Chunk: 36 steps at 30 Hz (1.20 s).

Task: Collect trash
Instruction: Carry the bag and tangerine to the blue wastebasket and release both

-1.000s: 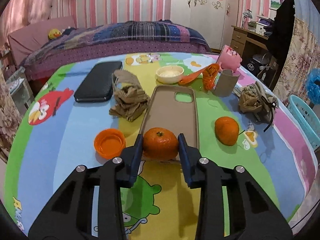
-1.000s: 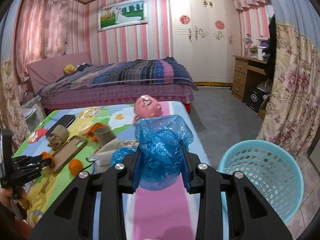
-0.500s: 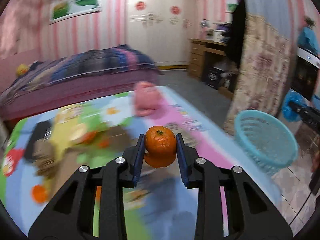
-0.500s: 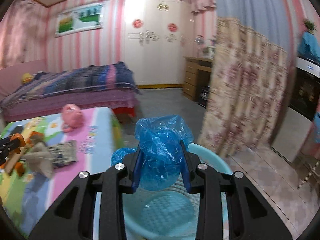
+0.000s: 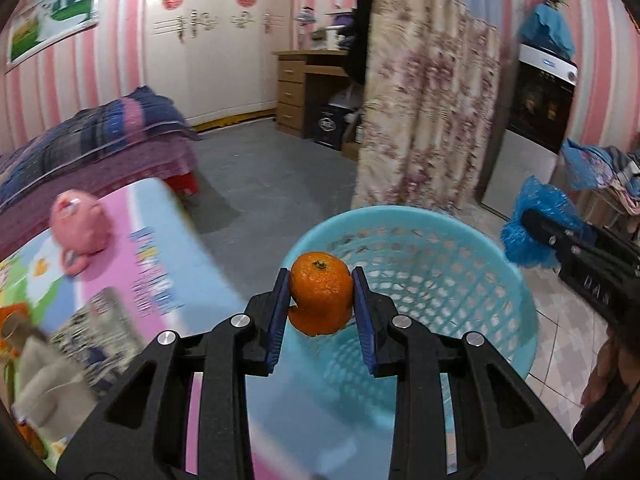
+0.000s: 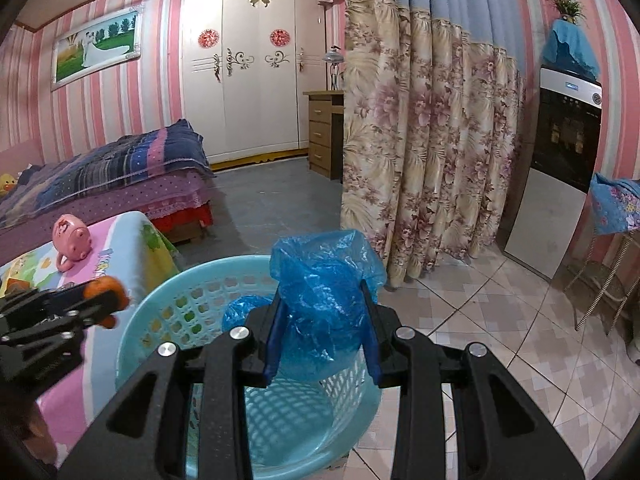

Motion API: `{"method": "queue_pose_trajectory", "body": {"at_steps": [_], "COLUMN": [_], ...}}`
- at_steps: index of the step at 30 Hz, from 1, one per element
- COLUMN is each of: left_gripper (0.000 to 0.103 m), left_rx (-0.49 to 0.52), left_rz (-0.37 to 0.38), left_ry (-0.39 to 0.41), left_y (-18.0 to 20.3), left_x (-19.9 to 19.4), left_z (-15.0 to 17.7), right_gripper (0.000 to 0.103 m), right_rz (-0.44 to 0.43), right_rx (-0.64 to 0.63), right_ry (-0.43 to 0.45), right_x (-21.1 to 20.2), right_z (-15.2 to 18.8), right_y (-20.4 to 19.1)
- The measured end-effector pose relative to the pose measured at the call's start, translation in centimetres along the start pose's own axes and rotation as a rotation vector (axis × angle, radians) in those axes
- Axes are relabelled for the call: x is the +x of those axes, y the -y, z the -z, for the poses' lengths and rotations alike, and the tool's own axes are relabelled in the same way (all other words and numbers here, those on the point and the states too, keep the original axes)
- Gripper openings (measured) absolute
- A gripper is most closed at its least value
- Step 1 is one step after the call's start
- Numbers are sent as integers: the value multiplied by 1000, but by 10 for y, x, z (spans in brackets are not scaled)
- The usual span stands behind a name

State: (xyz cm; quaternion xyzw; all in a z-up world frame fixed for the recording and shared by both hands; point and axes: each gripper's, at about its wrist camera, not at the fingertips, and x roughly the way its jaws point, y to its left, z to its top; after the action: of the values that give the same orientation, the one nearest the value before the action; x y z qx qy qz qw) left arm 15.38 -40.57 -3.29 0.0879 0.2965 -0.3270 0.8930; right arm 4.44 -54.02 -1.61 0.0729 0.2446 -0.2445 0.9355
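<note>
Over the basket [image 5: 404, 216], both tongs now hold orange [image 5: 320, 292] and bag [image 6: 324, 300].

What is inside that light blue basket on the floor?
The basket looks empty: only its bare mesh wall and part of the bottom show. The blue plastic bag in the right tongs hides the middle of the bottom.

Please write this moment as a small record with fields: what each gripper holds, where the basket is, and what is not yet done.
left gripper: shut on the orange, at the basket's near rim
right gripper: shut on the blue plastic bag, over the basket
basket: light blue, on the floor beside the table
not yet done: both items unreleased
</note>
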Motion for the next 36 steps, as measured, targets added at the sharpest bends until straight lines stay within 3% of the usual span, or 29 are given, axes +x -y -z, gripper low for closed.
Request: {"method": "queue_pose_trajectory", "body": {"at_steps": [4,6,7,13,21,23,25,29,30,36], "left_gripper": [38,66,73,90,96,96,97,97,97,97], "left_rx": [32,33,27,-12,-62,-77,-83,-88,-90,-142], "left_rz": [-7,-39,-61,-138,-214,-220,-233,-262,-268,-332], "left_ry": [-34,-30,-20,18,58,58,60,68,70,79], "left_y": [14,10,4,-35,-70,-76,-81,-91,-93,-128], "left_x": [17,16,14,-14,-53,-59,-63,-78,-82,-122], "left_z": [-2,-1,-1,0,9,12,13,18,20,39], "right_gripper": [33,33,33,34,34,41,80,84,90,98], "right_rz": [1,-3,-4,-20,-43,-33,-13,30,28,-32], "right_rx": [18,24,25,11,4,0,-7,-20,-11,50], "right_ry": [-6,-2,0,-1,-9,2,22,35,40,91], "right_x": [1,1,1,2,20,22,20,15,13,-10], "right_z": [2,2,1,2,10,10,10,6,5,-10], "right_y": [4,5,6,-2,-26,-32,-38,-42,-42,-56]}}
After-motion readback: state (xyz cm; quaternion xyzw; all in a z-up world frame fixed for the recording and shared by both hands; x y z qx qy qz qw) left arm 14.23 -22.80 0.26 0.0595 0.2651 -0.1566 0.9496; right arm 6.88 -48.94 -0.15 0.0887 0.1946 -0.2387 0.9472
